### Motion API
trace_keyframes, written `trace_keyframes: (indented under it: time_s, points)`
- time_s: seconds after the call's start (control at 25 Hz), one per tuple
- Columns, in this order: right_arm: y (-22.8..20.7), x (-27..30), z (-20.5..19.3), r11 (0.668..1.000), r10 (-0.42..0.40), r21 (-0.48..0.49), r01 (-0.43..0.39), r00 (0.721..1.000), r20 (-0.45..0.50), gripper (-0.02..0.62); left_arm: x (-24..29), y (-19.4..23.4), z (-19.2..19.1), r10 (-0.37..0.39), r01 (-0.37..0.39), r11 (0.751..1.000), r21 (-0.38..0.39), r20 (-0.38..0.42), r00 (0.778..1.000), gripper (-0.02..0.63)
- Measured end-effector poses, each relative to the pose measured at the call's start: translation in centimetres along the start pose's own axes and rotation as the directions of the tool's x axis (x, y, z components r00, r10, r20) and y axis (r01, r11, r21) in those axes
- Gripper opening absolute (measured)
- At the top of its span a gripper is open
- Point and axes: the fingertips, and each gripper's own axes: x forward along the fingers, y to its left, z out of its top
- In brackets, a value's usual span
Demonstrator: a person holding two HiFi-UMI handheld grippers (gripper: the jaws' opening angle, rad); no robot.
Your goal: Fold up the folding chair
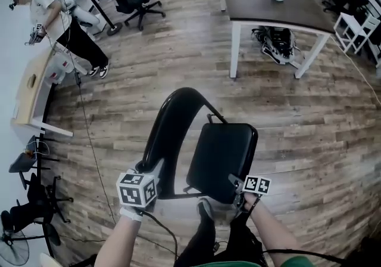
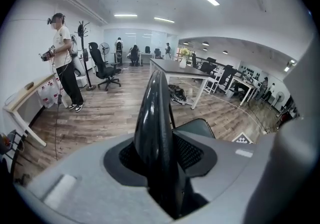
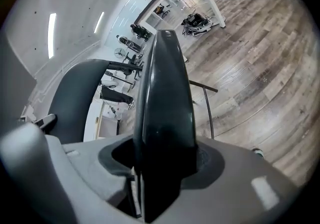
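Over the wooden floor [image 1: 297, 134] I am holding the black folding chair [image 1: 178, 134] just in front of my legs. My left gripper [image 1: 144, 170] is pinching the edge of its curved backrest [image 1: 168, 123], and my right gripper [image 1: 237, 187] is clamping the near edge of its seat [image 1: 223, 155].

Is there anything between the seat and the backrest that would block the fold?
Nothing visible: only floor shows through the gap between seat and backrest. Left gripper grips the backrest, right gripper the seat.
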Motion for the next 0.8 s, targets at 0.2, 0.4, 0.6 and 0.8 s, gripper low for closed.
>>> trace_keyframes:
  time_s: [0.2,0.4,0.6,0.8]
  points:
    - [3.2,0.8,-0.1,0.996,-0.090,-0.018,0.091,0.996,0.018,0.241,-1.1,0.1,0.9,0.016,-0.016,1.000,0.021,0.007,1.000,0.158]
    - [6.7,1.6,-0.7,0.986,-0.164,-0.034,0.164,0.986,0.027,0.242,-2.4,-0.1,1.5,0.044,-0.044,0.997,0.056,0.013,0.999,0.158]
    - [10.6,2.5,-1.4,0.988,-0.146,-0.037,0.147,0.989,0.031,0.242,-3.6,-0.2,1.8,0.049,-0.050,0.997,0.065,0.022,0.999,0.158]
    - [12.8,3.6,-1.3,0.975,-0.211,-0.055,0.214,0.976,0.045,0.261,-4.0,-0.6,2.1,0.062,-0.063,0.995,0.080,0.021,0.998,0.158]
